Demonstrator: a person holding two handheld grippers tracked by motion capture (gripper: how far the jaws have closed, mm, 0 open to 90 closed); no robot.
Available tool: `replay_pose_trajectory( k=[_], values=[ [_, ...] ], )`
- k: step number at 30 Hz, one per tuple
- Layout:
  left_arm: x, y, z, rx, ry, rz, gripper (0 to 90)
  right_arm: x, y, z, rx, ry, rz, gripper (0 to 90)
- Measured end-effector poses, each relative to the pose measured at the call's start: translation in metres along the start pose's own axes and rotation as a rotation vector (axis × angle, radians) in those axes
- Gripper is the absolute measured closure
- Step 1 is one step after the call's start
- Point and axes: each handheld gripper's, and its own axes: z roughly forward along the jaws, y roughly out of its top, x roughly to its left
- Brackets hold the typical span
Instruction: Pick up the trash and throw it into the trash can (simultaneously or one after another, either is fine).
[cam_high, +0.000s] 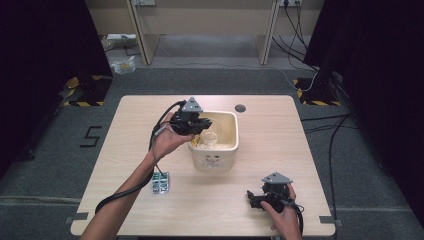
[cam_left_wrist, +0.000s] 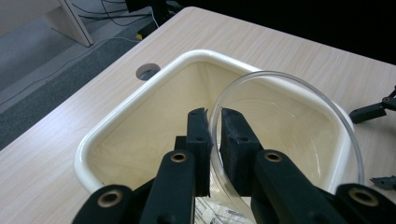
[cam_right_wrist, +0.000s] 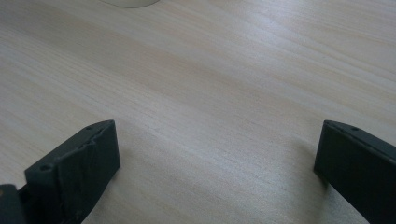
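The left tool (cam_left_wrist: 214, 122) is pinching the thin wall of a clear plastic cup (cam_left_wrist: 299, 116), one jaw inside the rim and one outside, and holds it tipped over the open cream tub (cam_left_wrist: 140, 98). In the high view that tool (cam_high: 200, 125) sits at the tub's (cam_high: 235, 131) near-left corner, with the cup (cam_high: 210, 137) just past its jaws, inside the tub walls. The work in hand looks like placing or emptying the cup into the tub. To do it well, keep the grip on the rim steady, since so thin a wall could slip or buckle, and lower the cup straight down below the tool so it clears the tub's rim before letting go. Some printed packets lie in the tub bottom under the tool; the cup may settle crooked on them.

The right tool (cam_high: 260, 198) rests well apart at the near edge of the worktop (cam_high: 280, 150), jaws spread wide with nothing between them, over bare wood (cam_right_wrist: 210, 93). A blister pack (cam_high: 160, 182) lies on the near side of the left tool, beside the forearm, out of the way. A round hole (cam_high: 240, 108) in the worktop lies beyond the tub.
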Motion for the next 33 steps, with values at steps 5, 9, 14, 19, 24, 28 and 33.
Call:
replay_pose_trajectory(
  k=[5, 9, 14, 19, 24, 28, 33],
  values=[
    [0.000, -0.003, 0.008, 0.028, -0.002, -0.001, 81.4, 0.000, 0.000, 0.000, -0.001, 0.000, -0.002, 0.3],
    [0.001, -0.005, 0.010, 0.029, -0.012, -0.011, 80.5, 0.000, 0.000, 0.000, -0.001, 0.000, -0.002, 0.3],
    [0.003, -0.005, 0.008, 0.011, -0.021, -0.030, 69.7, 0.000, 0.000, 0.000, -0.001, 0.000, -0.002, 0.3],
    [0.005, -0.003, 0.001, -0.016, -0.023, -0.057, 56.6, 0.000, 0.000, 0.000, 0.000, 0.001, -0.001, 0.3],
    [0.007, -0.003, -0.009, -0.040, -0.022, -0.079, 50.3, 0.000, 0.000, 0.000, 0.000, 0.001, -0.001, 0.3],
    [0.009, -0.003, -0.018, -0.056, -0.025, -0.098, 46.6, 0.000, 0.000, 0.000, 0.000, 0.001, 0.000, 0.3],
    [0.009, -0.005, -0.029, -0.076, -0.038, -0.119, 41.4, 0.000, 0.000, 0.000, 0.000, 0.000, 0.000, 0.3]
  ],
)
